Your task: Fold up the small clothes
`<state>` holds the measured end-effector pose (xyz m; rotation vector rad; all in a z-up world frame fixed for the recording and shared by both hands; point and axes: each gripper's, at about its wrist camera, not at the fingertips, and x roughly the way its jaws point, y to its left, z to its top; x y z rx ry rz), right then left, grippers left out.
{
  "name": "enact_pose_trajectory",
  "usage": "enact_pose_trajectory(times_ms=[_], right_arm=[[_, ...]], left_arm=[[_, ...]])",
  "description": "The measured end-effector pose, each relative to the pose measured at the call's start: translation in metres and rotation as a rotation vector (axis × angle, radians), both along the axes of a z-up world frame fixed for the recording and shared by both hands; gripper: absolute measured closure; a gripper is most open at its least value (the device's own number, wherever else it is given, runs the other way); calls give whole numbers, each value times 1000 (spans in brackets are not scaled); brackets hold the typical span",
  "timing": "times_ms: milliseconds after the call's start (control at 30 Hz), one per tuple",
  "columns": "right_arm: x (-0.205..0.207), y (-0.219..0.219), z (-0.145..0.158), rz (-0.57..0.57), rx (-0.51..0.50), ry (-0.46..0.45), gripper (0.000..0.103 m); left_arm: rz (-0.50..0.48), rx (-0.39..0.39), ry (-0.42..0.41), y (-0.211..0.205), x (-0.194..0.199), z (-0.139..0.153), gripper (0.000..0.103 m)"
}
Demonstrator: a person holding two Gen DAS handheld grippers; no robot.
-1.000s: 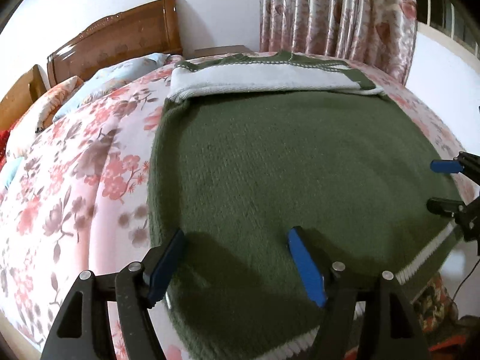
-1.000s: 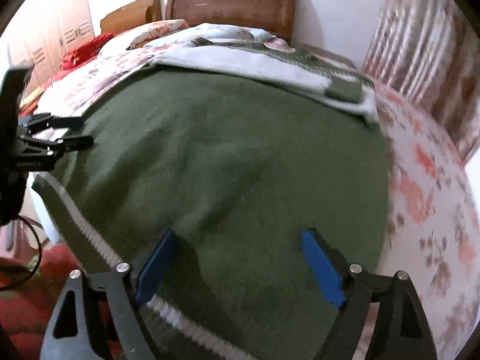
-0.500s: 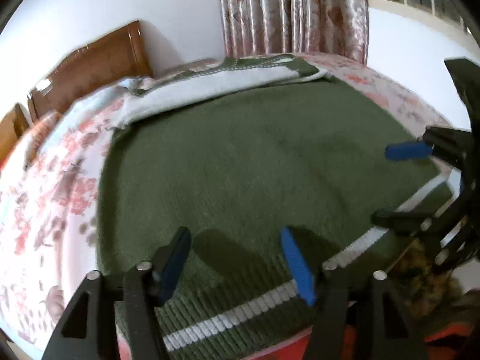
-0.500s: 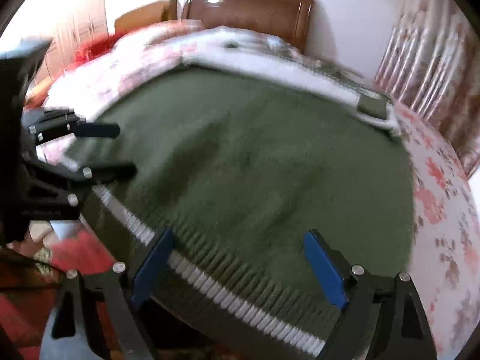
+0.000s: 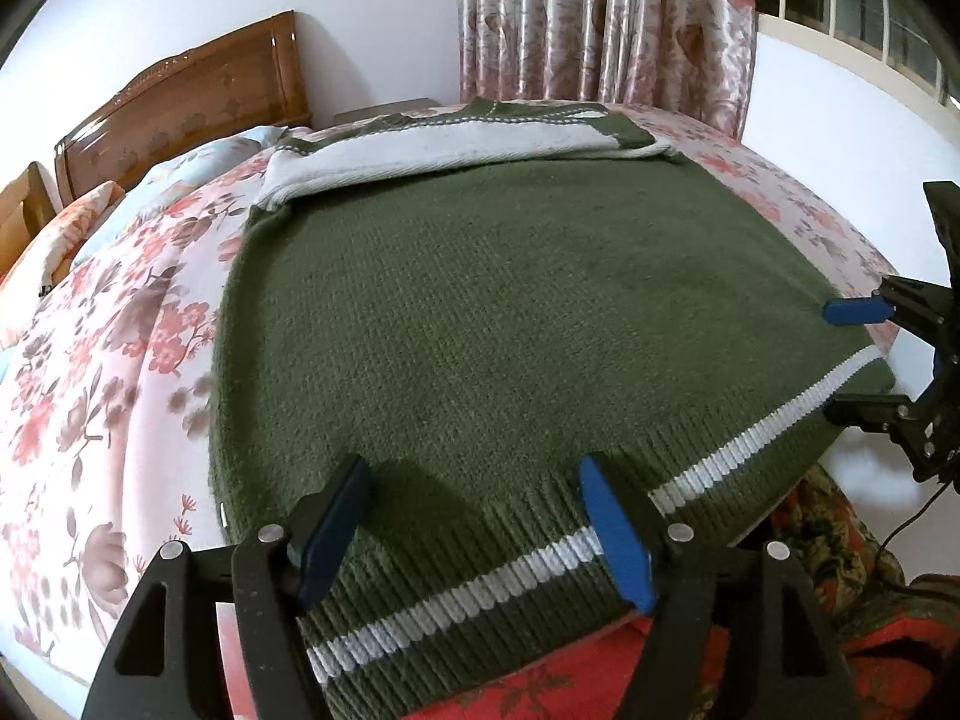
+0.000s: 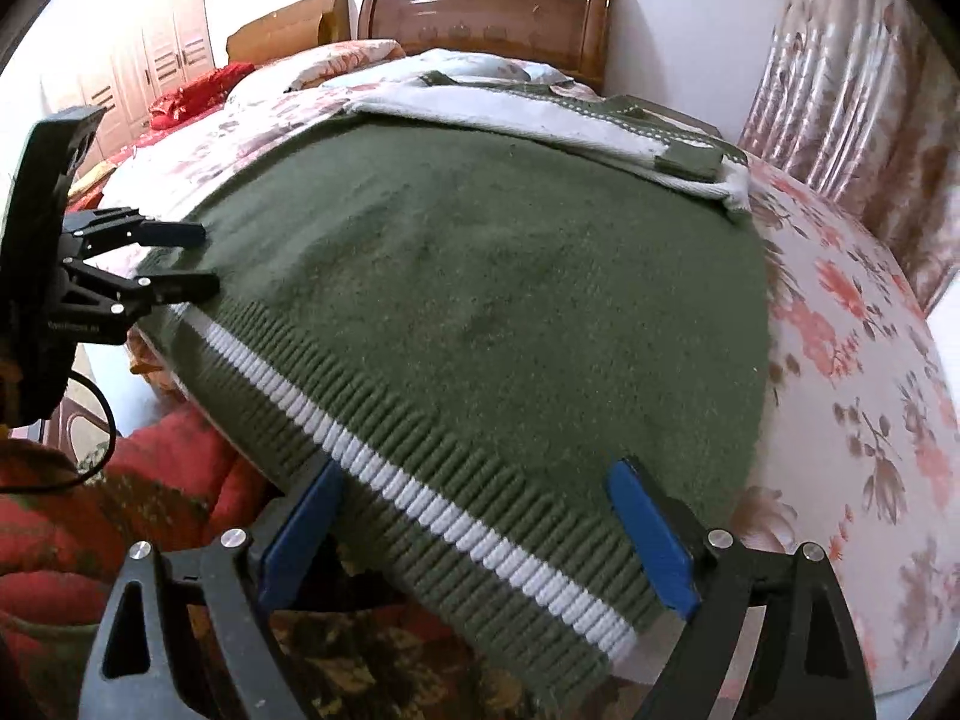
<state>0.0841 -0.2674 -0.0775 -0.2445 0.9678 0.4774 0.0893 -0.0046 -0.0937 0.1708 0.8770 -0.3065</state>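
Green sweater (image 5: 510, 324), one, flat on bed (image 5: 120, 348), striped hem at near edge. Left gripper (image 5: 474, 531) and right gripper (image 6: 480, 531), two, level over hem, jaws spread, gripping nothing. Headboards (image 6: 486, 12): two.

Green sweater (image 5: 510, 324) (white-striped hem) — floral bedspread (image 5: 120, 324).

One green sweater (image 5: 510, 324), two grippers (image 5: 474, 516) (image 6: 474, 528), two wooden headboards (image 6: 486, 6) (image 6: 288, 30), one bed (image 5: 108, 360).
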Motion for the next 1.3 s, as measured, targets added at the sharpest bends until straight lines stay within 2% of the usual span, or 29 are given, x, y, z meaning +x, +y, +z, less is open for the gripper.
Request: enact_pose_trajectory(times_ms=[367, 500, 567, 633, 733, 867, 933, 967, 1100, 1233, 1300], right_arm=[[-4, 1, -2, 4, -42, 16, 0], [4, 6, 8, -46, -30, 41, 0], [15, 14, 17, -70, -7, -15, 0], [30, 26, 21, -99, -14, -48, 0], [65, 53, 20, -93, 1, -74, 0], [120, 69, 8, -143, 52, -13, 0], [129, 72, -3, -157, 18, 23, 0], [125, 74, -4, -134, -15, -16, 0], [111, 56, -5, -126, -37, 12, 0], [89, 17, -7, -158, -25, 22, 0], [78, 1, -4, -169, 15, 17, 0]], left_arm=[[-3, -14, -10, 3, -3, -1, 28], [9, -29, 41, 4, 4, 4, 29], [8, -29, 50, -2, 15, 10, 30], [19, -12, 16, -11, 28, 19, 31], [19, -30, 8, -25, 65, 24, 31], [85, -11, 36, -32, 120, 15, 31], [113, -12, 55, -26, 136, 6, 28], [109, -18, 46, -22, 135, 6, 28], [94, 12, 35, -8, 119, 8, 27], [128, -19, 37, 22, 95, 6, 27], [125, -8, 8, 30, 83, 4, 21]])
